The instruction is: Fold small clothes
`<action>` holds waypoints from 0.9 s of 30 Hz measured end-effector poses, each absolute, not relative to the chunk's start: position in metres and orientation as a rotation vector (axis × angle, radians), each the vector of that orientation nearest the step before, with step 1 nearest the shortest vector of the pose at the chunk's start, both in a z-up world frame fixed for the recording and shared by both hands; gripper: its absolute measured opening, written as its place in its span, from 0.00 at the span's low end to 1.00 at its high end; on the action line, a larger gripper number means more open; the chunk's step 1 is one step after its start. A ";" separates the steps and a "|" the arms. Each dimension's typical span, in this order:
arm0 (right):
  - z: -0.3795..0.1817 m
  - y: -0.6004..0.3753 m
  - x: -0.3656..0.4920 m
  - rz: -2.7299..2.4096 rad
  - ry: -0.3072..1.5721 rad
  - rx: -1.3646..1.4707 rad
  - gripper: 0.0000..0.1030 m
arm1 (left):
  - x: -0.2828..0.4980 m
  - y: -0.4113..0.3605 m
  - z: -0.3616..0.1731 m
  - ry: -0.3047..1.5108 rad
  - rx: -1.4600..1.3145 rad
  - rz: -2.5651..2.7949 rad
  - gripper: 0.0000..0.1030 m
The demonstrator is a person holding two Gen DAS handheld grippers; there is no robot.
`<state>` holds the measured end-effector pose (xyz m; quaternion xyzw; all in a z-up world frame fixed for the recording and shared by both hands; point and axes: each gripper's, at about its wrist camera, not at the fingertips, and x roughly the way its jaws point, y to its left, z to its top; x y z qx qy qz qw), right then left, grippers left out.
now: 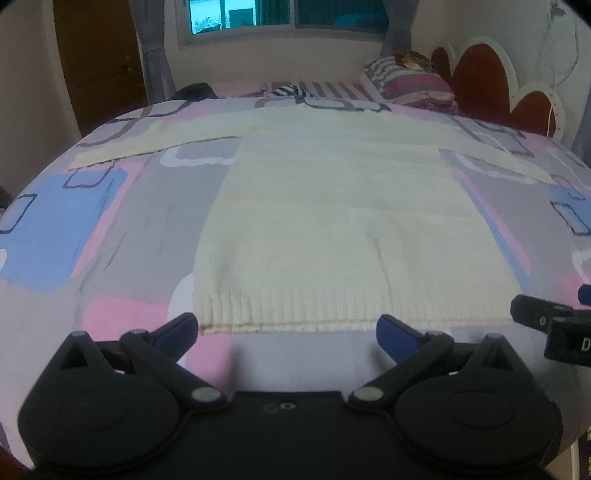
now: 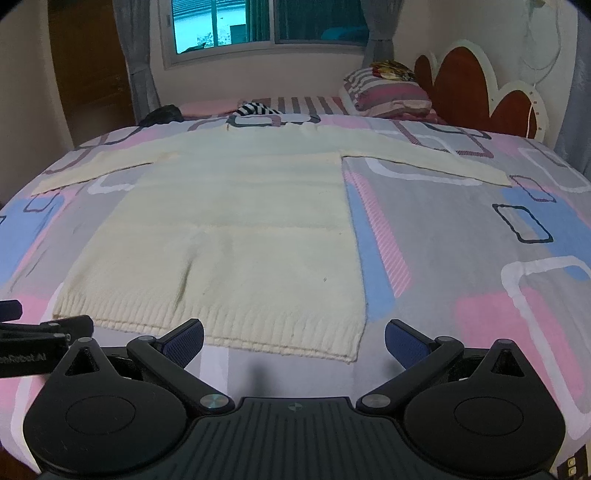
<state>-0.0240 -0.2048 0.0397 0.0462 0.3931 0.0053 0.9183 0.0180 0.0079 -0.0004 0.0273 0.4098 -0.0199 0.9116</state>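
- Left gripper (image 1: pixel 287 334): jaws spread wide, nothing between the blue pads (image 1: pixel 177 329); poised just short of the ribbed hem, at the bed's near edge.
- Right gripper (image 2: pixel 294 338): jaws likewise wide apart, empty; left pad (image 2: pixel 184 338) over the hem band, right pad clear of the cloth, past the hem's right corner.
- Cream knit sweater (image 1: pixel 332 229): laid flat on the bed, hem toward the near edge, neck toward the far edge, both sleeves stretched out sideways toward the left and right edges.
- Bedspread (image 2: pixel 461 236): grey, pink and blue blocks; carries the sweater.
- Far edge of bed: striped pillow (image 2: pixel 388 94) at the right corner by the red headboard (image 2: pixel 461 85); striped garment (image 2: pixel 253 109) and dark item (image 2: pixel 162 113) beyond the neck.
- Window (image 2: pixel 221 26) on the far wall.
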 end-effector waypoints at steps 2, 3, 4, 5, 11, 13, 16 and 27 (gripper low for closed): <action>0.041 -0.206 -0.020 0.006 0.806 0.095 1.00 | 0.026 0.009 0.000 0.845 0.054 -0.043 1.00; 0.042 -0.207 -0.017 0.002 0.804 0.096 1.00 | 0.029 0.008 0.001 0.843 0.060 -0.045 1.00; 0.043 -0.209 -0.013 -0.001 0.804 0.098 1.00 | 0.032 0.007 0.002 0.839 0.069 -0.048 1.00; 0.044 -0.210 -0.010 -0.003 0.803 0.100 1.00 | 0.036 0.005 0.003 0.834 0.080 -0.054 1.00; 0.047 -0.217 0.014 -0.023 0.800 0.104 1.00 | 0.062 -0.006 0.009 0.802 0.115 -0.054 1.00; 0.048 -0.219 0.024 -0.030 0.800 0.107 1.00 | 0.072 -0.008 0.009 0.800 0.108 -0.068 1.00; 0.048 -0.223 0.039 -0.039 0.800 0.108 1.00 | 0.085 -0.012 0.009 0.797 0.117 -0.091 1.00; 0.048 -0.239 0.090 -0.049 0.780 0.123 1.00 | 0.127 -0.016 0.006 0.712 0.102 -0.070 1.00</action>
